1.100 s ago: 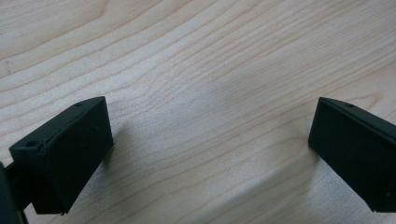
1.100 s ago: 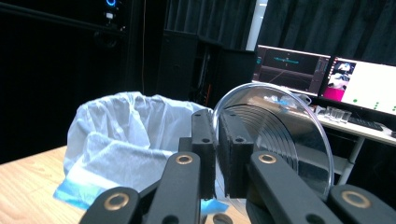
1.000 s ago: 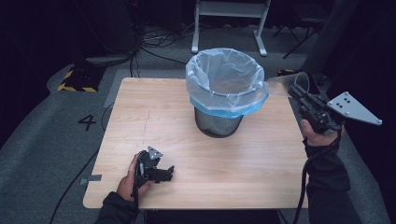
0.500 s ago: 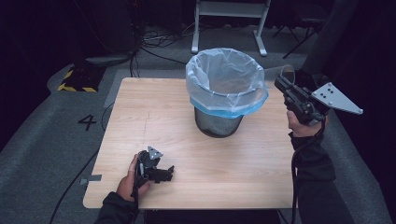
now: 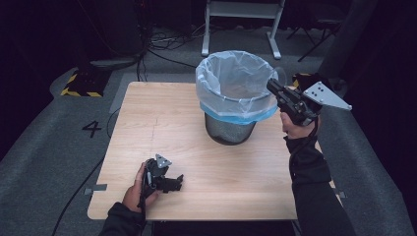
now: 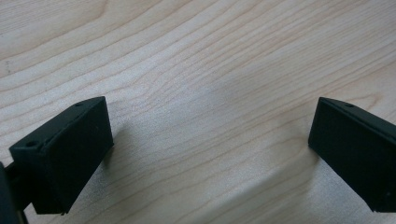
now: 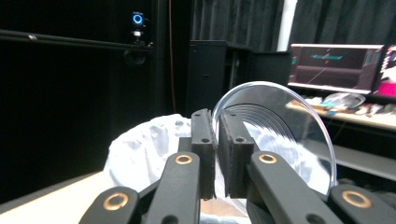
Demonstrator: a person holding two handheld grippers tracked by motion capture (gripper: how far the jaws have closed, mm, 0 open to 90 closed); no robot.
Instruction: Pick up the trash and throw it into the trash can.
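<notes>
My right gripper (image 5: 273, 86) is raised at the right side of the bin (image 5: 231, 101), its tip at the rim on that side. In the right gripper view its fingers (image 7: 203, 140) are closed narrow on a clear round plastic lid (image 7: 280, 126), pinching it near its edge so the disc stands upright and rises above and to the right of the fingers. The lid shows concentric ridges and is see-through; from the high view I see it only as a faint clear shape (image 5: 278, 74) just above the bin's rim.

The bin is a dark mesh basket lined with a pale plastic bag (image 5: 221, 73) folded over the rim, a blue band at the fold. It stands on the far right part of the wooden counter (image 5: 162, 123). I cannot tell what, if anything, lies inside the bag.

My left gripper (image 5: 169, 181) rests low on the near left part of the counter, well apart from the bin, held in my left hand (image 5: 135, 189). In the left gripper view its fingers (image 6: 65, 154) are spread wide with bare wood grain between them; they hold nothing.

A monitor (image 7: 334, 60) glows in the dark room behind the bin, in the right gripper view. A "4" is marked on the grey floor (image 5: 92, 129) left of the counter.
</notes>
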